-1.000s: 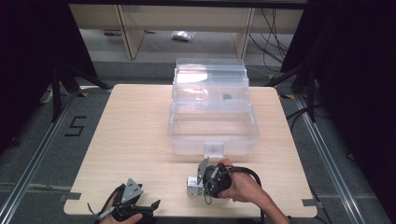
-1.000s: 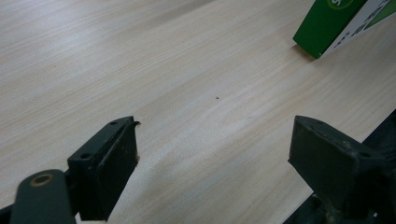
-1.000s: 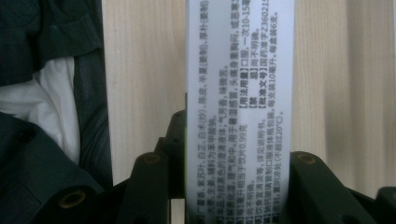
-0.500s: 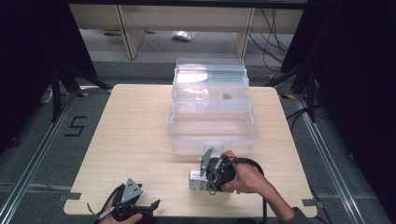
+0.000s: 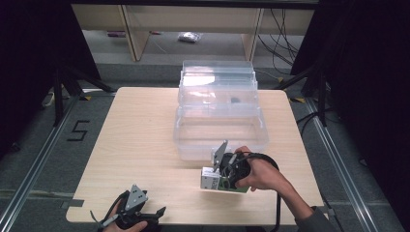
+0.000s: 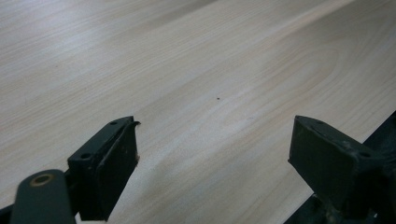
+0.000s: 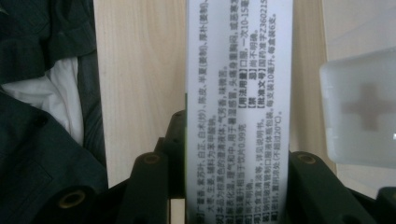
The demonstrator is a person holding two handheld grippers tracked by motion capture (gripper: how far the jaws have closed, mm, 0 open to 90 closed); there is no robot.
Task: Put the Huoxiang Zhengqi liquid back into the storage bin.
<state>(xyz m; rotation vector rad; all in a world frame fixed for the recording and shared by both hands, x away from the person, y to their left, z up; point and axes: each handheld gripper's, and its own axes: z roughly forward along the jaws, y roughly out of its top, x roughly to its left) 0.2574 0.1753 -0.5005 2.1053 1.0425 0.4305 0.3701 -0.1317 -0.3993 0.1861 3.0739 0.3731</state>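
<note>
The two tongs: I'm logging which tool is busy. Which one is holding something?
The right tongs, shut on the small white printed box beside the clear bin. The left tongs gape open over bare table.

**Around the table**

A pale wooden rectangular table point(image 5: 135, 145) stands on grey floor. Left of the table, a black "5" mark point(image 5: 77, 130) lies beside a metal floor rail point(image 5: 29, 179). Beyond the table stand light wooden shelf panels point(image 5: 130, 29), with a small clear plastic bag point(image 5: 187, 36) on the floor and black cables point(image 5: 280, 24) hanging there.
</note>
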